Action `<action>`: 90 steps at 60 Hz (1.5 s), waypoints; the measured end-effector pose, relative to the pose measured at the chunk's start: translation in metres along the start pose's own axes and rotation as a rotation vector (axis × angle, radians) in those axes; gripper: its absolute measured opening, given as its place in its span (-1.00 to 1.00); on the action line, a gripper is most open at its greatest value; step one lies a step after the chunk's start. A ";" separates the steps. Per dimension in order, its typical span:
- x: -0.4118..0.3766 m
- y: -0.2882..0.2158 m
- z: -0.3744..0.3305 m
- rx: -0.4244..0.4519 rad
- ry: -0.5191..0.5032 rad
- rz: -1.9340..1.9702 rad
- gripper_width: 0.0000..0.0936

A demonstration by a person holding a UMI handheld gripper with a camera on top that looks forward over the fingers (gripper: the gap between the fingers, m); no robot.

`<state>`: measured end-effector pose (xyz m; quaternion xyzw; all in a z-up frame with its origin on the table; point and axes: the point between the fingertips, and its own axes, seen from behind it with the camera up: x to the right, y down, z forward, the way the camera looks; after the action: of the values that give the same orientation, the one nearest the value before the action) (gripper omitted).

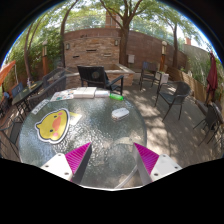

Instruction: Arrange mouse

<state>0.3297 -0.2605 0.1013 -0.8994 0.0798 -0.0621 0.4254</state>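
A small white mouse (120, 113) lies on the round glass table (100, 135), well beyond my fingers and a little to the right. A yellow duck-shaped mouse pad (51, 124) lies on the table to the left of the fingers. My gripper (112, 158) hovers over the near part of the table. Its fingers are spread wide, with the magenta pads (78, 155) apart and only bare glass between them.
White papers or books (80, 93) and a green object (117, 97) lie at the table's far edge. Dark metal chairs (172, 95) stand around the table. A black grill (97, 75) and a brick wall (95, 45) are behind.
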 end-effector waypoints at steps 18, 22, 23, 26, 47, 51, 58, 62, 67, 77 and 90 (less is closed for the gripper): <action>0.017 -0.045 0.195 0.017 -0.061 -0.007 0.76; 0.019 -0.051 0.222 0.001 -0.072 0.012 0.79; 0.024 -0.049 0.228 -0.001 -0.073 0.014 0.79; 0.023 -0.058 0.242 -0.003 -0.079 0.020 0.78; 0.002 -0.097 0.293 -0.006 -0.142 0.004 0.69; -0.002 -0.095 0.299 -0.013 -0.140 -0.016 0.58; -0.005 -0.093 0.301 -0.006 -0.127 -0.079 0.27; -0.010 -0.093 0.301 0.001 -0.145 -0.096 0.03; -0.010 -0.093 0.300 0.003 -0.140 -0.122 -0.08; -0.003 -0.103 0.289 -0.002 -0.087 -0.125 -0.27; -0.036 -0.217 0.186 0.233 -0.063 0.006 -0.27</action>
<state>0.3476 0.0227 0.1501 -0.8450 0.0611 -0.0413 0.5296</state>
